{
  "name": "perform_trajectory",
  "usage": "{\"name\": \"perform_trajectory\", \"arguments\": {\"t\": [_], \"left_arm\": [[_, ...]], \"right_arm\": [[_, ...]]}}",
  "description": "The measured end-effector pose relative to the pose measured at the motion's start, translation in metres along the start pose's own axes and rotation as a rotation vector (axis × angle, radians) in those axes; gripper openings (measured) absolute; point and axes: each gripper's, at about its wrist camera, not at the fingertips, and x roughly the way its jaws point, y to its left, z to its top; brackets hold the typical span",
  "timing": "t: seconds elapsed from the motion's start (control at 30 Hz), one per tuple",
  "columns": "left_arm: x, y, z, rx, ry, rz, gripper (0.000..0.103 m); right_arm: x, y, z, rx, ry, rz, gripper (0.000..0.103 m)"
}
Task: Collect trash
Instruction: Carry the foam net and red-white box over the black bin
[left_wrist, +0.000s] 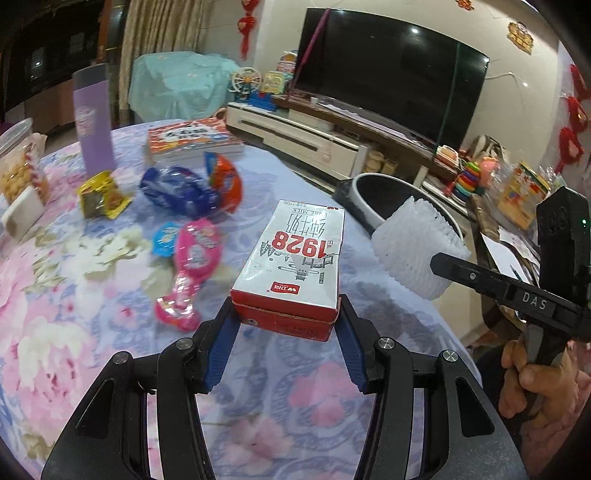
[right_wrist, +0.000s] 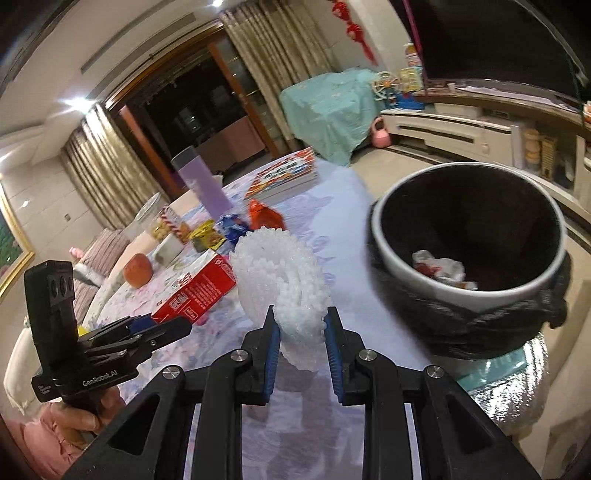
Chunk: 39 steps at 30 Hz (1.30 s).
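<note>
You are holding a milk box (left_wrist: 291, 266) in your left gripper (left_wrist: 288, 325), and its blue ribbed pads are pressing on both sides of the box's near end. The box is smooth, shiny cardboard, red and white with big red numbers, and it is lifted above the table (left_wrist: 74, 332), which is wearing a soft cloth with pink flowers. Your right gripper (right_wrist: 300, 332) is squeezing a white foam net (right_wrist: 284, 280), bumpy and squashy, shaped like a little tube. Only the right view is looking down into the round bin (right_wrist: 469, 236): it is dark inside, lined with a crinkly black bag, and some crumpled white and red scraps are lying at the bottom. The bin is standing just beside the table edge, close to the net. Only the left view is showing the shiny wrappers lying flat on the cloth: a pink one (left_wrist: 192, 266), a blue one (left_wrist: 181, 190) and a yellow one (left_wrist: 101, 194). Your right hand (left_wrist: 532, 380) is curling around its handle at the side, tilting the tool toward the bin.
</note>
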Motion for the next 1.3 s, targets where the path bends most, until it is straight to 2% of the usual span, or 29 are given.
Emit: {"name": "perform_trajectory", "arguments": {"t": [0.83, 1.3], "left_arm": [[0.040, -0.083, 0.032, 0.115, 0.027, -0.087, 0.051], [0.072, -0.113, 0.058, 0.166, 0.047, -0.085, 0.051]], "right_arm": [[-0.047, -0.074, 0.007, 0.112, -0.082, -0.115, 0.024], [-0.048, -0.101, 0.025, 0.131, -0.084, -0.173, 0.024]]}}
